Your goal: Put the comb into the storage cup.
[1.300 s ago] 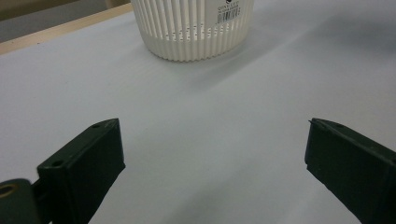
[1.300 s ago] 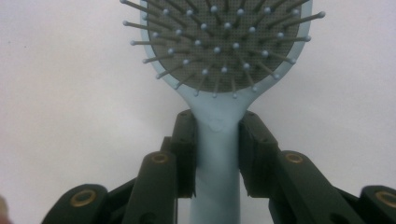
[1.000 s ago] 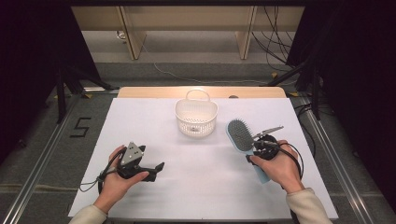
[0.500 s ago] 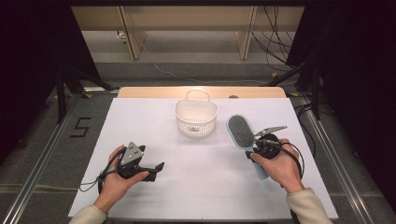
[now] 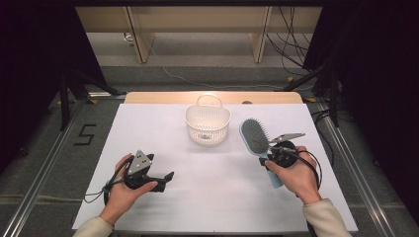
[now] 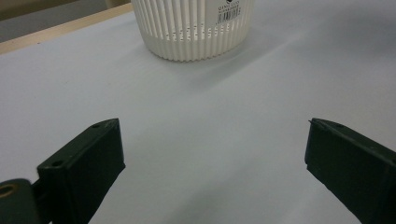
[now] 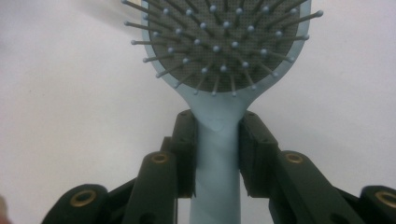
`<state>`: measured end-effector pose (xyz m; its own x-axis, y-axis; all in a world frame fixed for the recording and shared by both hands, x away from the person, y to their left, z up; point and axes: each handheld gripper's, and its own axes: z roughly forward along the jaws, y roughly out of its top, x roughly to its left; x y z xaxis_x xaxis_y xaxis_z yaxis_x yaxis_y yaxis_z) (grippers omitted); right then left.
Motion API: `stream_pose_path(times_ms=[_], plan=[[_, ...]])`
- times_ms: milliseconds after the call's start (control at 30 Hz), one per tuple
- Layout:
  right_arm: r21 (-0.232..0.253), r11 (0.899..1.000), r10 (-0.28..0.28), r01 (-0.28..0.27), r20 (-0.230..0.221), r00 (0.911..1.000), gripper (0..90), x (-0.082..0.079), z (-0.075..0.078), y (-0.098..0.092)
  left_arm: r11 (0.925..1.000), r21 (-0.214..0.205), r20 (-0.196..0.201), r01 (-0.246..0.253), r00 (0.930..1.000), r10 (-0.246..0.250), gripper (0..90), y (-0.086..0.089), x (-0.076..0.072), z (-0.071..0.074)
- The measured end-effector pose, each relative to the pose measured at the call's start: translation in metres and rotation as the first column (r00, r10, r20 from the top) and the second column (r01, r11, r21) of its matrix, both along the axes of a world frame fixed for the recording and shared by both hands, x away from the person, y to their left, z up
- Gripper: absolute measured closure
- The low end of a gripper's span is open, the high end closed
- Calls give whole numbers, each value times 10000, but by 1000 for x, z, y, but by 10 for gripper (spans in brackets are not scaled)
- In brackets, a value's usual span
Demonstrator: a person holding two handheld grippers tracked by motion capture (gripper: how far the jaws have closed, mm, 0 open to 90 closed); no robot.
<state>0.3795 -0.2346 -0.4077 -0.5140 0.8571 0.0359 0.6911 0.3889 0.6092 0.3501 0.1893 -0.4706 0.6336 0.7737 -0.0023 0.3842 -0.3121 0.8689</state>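
Hairbrush (image 5: pixel 256 135), light blue, bristles up — handle clamped between the jaws of the right gripper (image 5: pixel 267 157), head pointing away from the person over the white surface (image 5: pixel 207 202) (right of centre). White slatted basket (image 5: pixel 208 123) stands just beside it to the left, handle upright. Left gripper (image 5: pixel 165 178) rests low near the front-left, jaws spread wide — nothing between them.

My table (image 5: pixel 148 207) is covered by a white sheet, with a strip of bare wood showing along its far edge. A white slatted plastic basket (image 5: pixel 208 124) with a loop handle stands directly on the sheet near the far middle, a barcode label on its wall.
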Motion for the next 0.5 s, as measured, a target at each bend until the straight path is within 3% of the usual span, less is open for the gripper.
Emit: stream_pose_path(times_ms=[500], plan=[[362, 9992, -166, 151, 416, 9990, 705, 0, 3, -1, 10000, 12, 1, -9, 10000, 9, 40, 0, 0, 0]])
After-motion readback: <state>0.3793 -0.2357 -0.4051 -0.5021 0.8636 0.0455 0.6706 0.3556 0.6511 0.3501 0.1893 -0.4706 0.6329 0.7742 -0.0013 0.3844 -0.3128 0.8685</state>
